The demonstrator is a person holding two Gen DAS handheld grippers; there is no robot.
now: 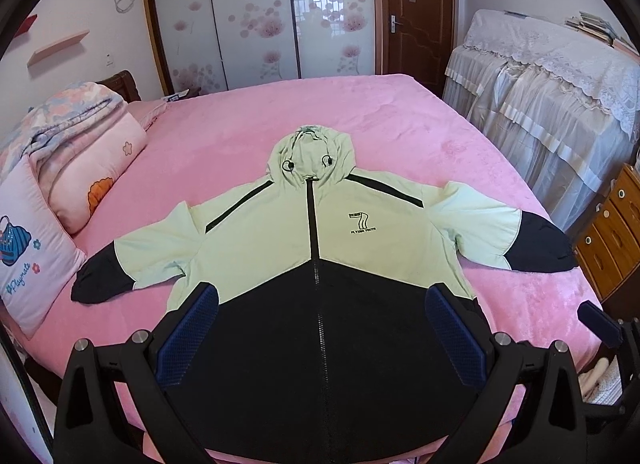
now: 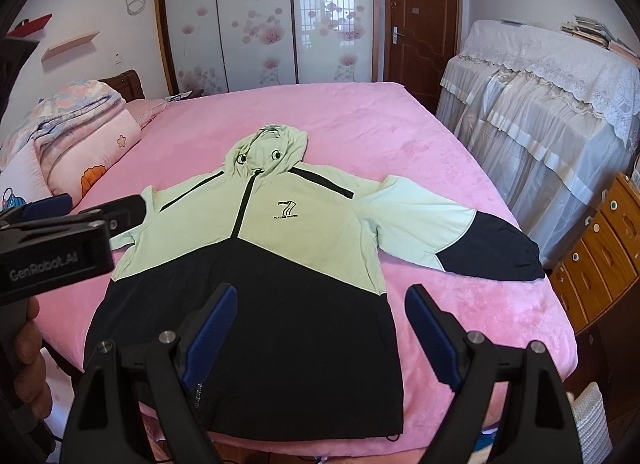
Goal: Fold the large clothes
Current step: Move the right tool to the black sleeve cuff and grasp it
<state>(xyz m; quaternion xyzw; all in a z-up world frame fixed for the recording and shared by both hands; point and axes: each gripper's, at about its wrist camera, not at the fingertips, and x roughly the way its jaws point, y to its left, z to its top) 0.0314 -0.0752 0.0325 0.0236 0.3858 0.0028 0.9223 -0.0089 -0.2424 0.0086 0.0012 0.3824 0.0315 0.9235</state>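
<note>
Below, jacket (image 1: 320, 248) flat on bed (image 1: 400, 119) — left hand-held gripper (image 1: 320, 344), right hand-held gripper (image 2: 320, 340) above hem, wide open, empty.

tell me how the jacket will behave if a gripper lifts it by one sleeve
The jacket will probably drape and sag, not lift as one piece: it lies limp and flat on the bed with soft wrinkles. The black sleeve end looks smooth, so it may slip between the fingers. It looks thin, so likely light; the plush cover may drag on it.
</note>
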